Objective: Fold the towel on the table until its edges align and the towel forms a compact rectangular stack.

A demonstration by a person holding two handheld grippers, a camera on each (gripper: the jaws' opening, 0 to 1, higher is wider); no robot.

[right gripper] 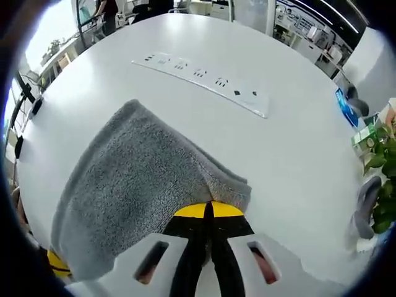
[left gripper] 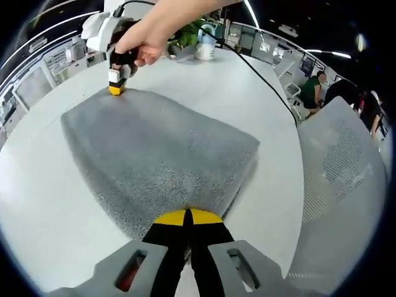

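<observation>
Both tongs shut — gripping towel corners

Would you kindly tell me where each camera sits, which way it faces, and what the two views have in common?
Left gripper view: rides on the left hand-held gripper, shut on the near edge of the grey towel, looking across the white table to the right hand-held gripper at the far corner; a person's hand holds it.
Right gripper view: rides on the right hand-held gripper, shut on a towel corner, facing a power strip.
Shared: the towel and the table.
</observation>
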